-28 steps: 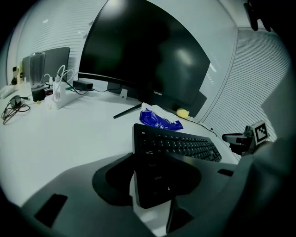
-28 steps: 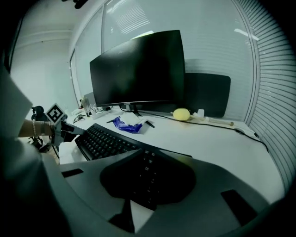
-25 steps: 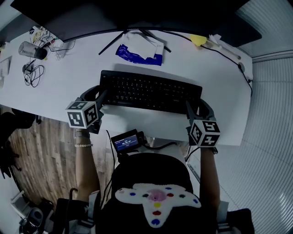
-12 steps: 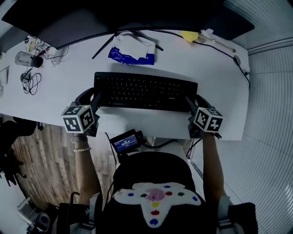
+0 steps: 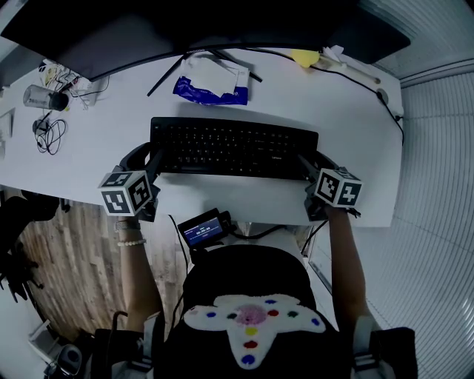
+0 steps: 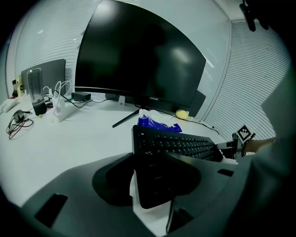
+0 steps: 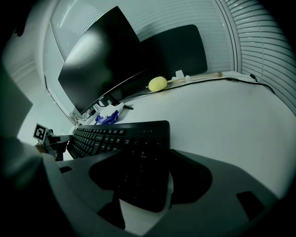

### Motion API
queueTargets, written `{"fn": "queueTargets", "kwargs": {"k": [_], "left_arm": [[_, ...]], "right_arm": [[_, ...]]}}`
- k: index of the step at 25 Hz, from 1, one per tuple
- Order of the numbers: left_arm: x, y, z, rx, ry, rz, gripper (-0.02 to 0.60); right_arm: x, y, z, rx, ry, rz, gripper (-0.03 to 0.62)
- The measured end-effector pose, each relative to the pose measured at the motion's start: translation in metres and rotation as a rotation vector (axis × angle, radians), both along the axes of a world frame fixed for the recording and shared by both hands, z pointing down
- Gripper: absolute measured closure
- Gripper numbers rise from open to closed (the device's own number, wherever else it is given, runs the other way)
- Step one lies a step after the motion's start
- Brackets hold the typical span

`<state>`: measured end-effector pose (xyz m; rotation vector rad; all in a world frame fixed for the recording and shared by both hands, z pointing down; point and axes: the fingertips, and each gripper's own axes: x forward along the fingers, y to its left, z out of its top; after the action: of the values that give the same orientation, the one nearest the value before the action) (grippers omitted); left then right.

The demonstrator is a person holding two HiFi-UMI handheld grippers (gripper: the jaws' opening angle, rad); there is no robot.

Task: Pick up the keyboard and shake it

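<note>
Closest to the person, below the worktop's near edge, a small device with a lit screen (image 5: 204, 229) is seen. At that edge of the white worktop (image 5: 104, 148), the left gripper (image 5: 156, 161) is closed on the left end of the black keyboard (image 5: 233, 146), with its jaws set against the corner. At the other end, the right gripper (image 5: 306, 167) is spread wide. Its jaws have just been opening, and the keyboard's right end is framed between them without being pressed. The keyboard is supported by the worktop, roughly at its middle. Just behind it, a blue and white packet (image 5: 213, 83) is found between the legs of the monitor stand (image 5: 170, 74). Farther back, a rounded yellow object (image 5: 304, 57) and a dark curved monitor (image 5: 222, 22) are seen, and a coil of cable (image 5: 50, 127) is seen at the far left.
</note>
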<state>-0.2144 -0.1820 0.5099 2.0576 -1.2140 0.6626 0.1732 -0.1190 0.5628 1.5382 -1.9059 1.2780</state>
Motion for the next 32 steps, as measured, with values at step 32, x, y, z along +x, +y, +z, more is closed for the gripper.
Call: {"fn": "queueTargets", "kwargs": {"k": [32], "left_arm": [[0.011, -0.010, -0.184, 0.487, -0.199, -0.026, 0.400]], "right_arm": [[-0.020, -0.039, -0.053, 0.337, -0.273, 0.076, 0.315]]}}
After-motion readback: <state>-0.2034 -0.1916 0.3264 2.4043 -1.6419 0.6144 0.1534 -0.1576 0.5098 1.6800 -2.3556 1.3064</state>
